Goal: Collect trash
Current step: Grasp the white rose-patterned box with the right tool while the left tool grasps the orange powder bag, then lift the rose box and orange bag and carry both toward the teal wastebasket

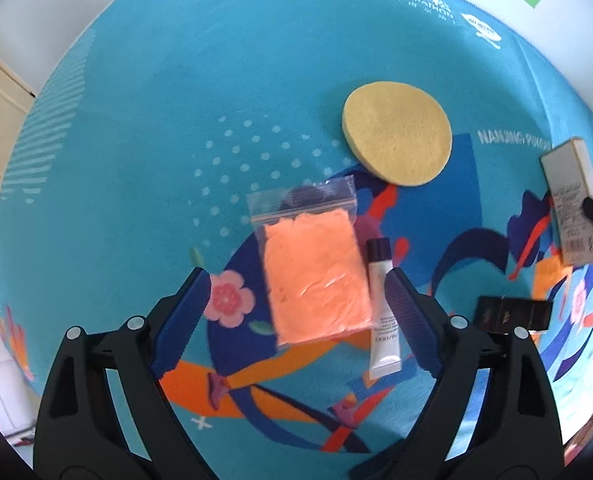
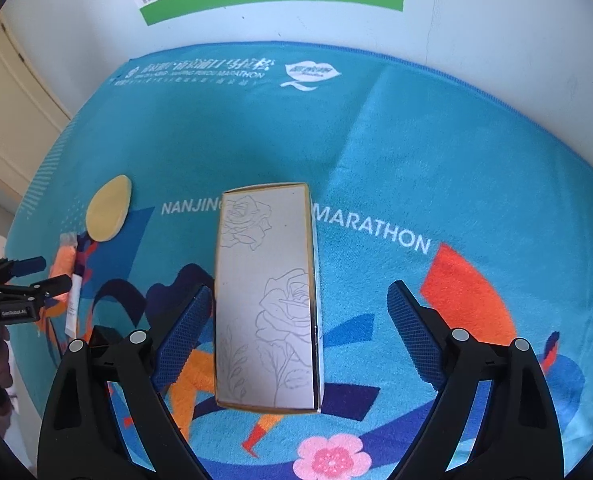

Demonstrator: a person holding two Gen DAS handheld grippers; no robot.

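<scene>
While both grippers hang over the marathon towel (image 1: pixel 144 92), the left gripper (image 1: pixel 298 280) stands wide open around a zip bag of orange stuff (image 1: pixel 314 276), with a small white tube (image 1: pixel 381 320) just inside its right finger. The bag looks light, limp and slick, so I'd pinch it across its filled middle. Farther right, the right gripper (image 2: pixel 300 300) is equally spread, gripping nothing; the rose-printed box (image 2: pixel 266 296) lies flat between its fingers, close to the left one. It seems light, stiff cardboard, best taken across its narrow sides.
</scene>
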